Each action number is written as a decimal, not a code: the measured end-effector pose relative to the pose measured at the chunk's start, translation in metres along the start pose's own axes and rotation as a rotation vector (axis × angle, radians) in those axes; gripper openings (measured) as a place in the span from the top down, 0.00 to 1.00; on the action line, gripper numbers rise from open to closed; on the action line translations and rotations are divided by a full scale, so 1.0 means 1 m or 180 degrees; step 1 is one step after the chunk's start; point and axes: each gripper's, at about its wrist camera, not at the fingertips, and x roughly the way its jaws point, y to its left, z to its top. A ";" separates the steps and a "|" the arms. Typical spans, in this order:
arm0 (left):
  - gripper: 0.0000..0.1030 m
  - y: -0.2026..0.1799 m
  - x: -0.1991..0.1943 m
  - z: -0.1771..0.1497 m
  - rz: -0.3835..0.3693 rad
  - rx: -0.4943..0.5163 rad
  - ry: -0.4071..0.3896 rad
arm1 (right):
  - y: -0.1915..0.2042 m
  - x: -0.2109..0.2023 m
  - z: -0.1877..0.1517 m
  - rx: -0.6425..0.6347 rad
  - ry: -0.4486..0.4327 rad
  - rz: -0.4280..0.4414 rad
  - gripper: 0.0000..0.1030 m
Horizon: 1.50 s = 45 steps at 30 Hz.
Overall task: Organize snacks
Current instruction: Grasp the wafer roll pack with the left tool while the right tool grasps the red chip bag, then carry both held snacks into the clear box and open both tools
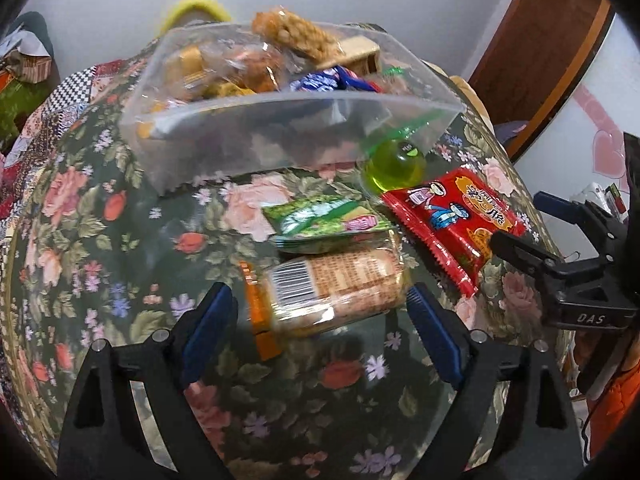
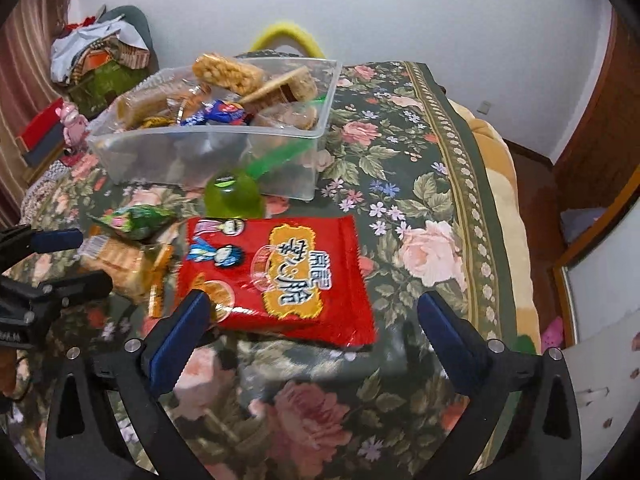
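A clear plastic bin full of wrapped snacks stands at the back of the floral table. In front of it lie a green jelly cup, a green packet, a clear-wrapped cracker pack and a red snack packet. My left gripper is open, its jaws either side of the cracker pack. My right gripper is open over the near edge of the red packet; it also shows in the left wrist view.
The floral tablecloth covers the table, whose right edge drops to a wooden floor. A yellow chair back stands behind the bin. Clutter is piled on a chair at far left. My left gripper shows at the left edge.
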 end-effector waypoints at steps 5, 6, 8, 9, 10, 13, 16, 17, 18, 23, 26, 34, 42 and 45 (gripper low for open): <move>0.12 -0.004 0.018 0.003 -0.0035 -0.0056 0.0085 | 0.001 0.013 0.006 0.0044 0.0074 0.0144 0.00; 0.11 -0.004 0.019 0.003 -0.0032 -0.0059 0.0069 | 0.001 0.015 0.007 0.0062 0.0081 0.0180 0.00; 0.11 -0.005 0.021 0.003 -0.0025 -0.0044 0.0035 | 0.003 0.020 0.009 0.0099 0.0117 0.0270 0.00; 0.11 -0.006 0.021 0.003 -0.0025 -0.0028 0.0021 | 0.004 0.022 0.009 0.0110 0.0130 0.0300 0.00; 0.11 -0.007 0.022 0.003 -0.0027 -0.0018 0.0010 | 0.006 0.025 0.009 0.0120 0.0151 0.0347 0.00; 0.11 -0.007 0.022 0.004 -0.0037 0.0026 -0.0022 | 0.010 0.034 0.009 0.0146 0.0242 0.0468 0.00; 0.11 -0.009 0.022 0.005 -0.0036 0.0045 -0.0034 | 0.013 0.037 0.009 0.0184 0.0200 0.0469 0.00; 0.11 -0.010 0.023 0.006 -0.0035 0.0051 -0.0038 | 0.012 0.037 0.009 0.0195 0.0176 0.0462 0.00; 0.11 -0.009 0.024 0.007 -0.0042 0.0045 -0.0044 | 0.011 0.037 0.009 0.0216 0.0153 0.0470 0.00; 0.17 -0.011 0.028 0.008 -0.0072 0.0065 -0.0042 | 0.011 0.031 0.006 0.0167 0.0081 0.0529 0.16; 0.26 -0.012 0.025 0.006 -0.0085 0.0094 -0.0065 | 0.011 0.028 0.003 0.0118 0.0058 0.0502 0.24; 0.28 -0.008 0.007 -0.006 -0.0124 0.0080 -0.0074 | 0.012 0.021 0.000 0.0196 0.0054 0.0586 0.50; 0.28 -0.003 -0.027 -0.008 -0.0091 0.0057 -0.0242 | 0.008 0.002 0.003 0.0327 -0.0049 0.0646 0.70; 0.28 0.003 -0.042 -0.007 -0.0080 0.0032 -0.0321 | 0.010 -0.005 0.005 0.0344 -0.0086 0.0669 0.73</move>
